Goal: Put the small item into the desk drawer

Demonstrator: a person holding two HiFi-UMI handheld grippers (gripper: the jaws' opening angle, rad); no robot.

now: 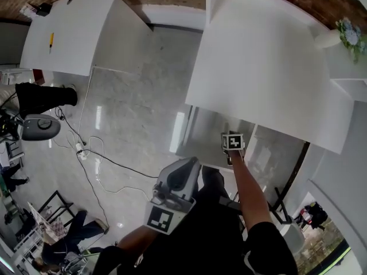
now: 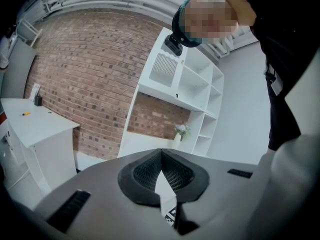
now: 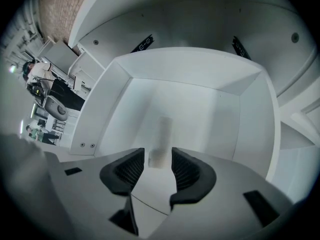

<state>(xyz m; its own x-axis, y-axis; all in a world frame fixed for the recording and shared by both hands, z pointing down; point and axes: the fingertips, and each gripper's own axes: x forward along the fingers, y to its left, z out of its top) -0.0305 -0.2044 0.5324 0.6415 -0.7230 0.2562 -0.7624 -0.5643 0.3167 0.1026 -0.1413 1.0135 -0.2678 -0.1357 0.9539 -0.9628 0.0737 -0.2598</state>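
The white desk (image 1: 258,67) has its drawer (image 1: 200,132) pulled out below the front edge. My right gripper (image 1: 231,144) reaches down into it at arm's length. In the right gripper view the drawer's white floor (image 3: 200,99) fills the frame, and my right gripper (image 3: 158,165) is open. A small pale item (image 3: 160,149), blurred, shows in the gap just off the fingertips, with the pads not pressing on it. My left gripper (image 1: 179,179) hangs close to my body, away from the drawer. In the left gripper view its tips (image 2: 161,155) are shut on nothing.
A second white desk (image 1: 69,27) with a yellow pen (image 1: 50,39) stands at the far left. Cables (image 1: 92,153) and a black stool (image 1: 40,99) lie on the pale floor. A flower pot (image 1: 348,33) sits on the shelf at right. White shelving (image 2: 190,84) stands against the brick wall.
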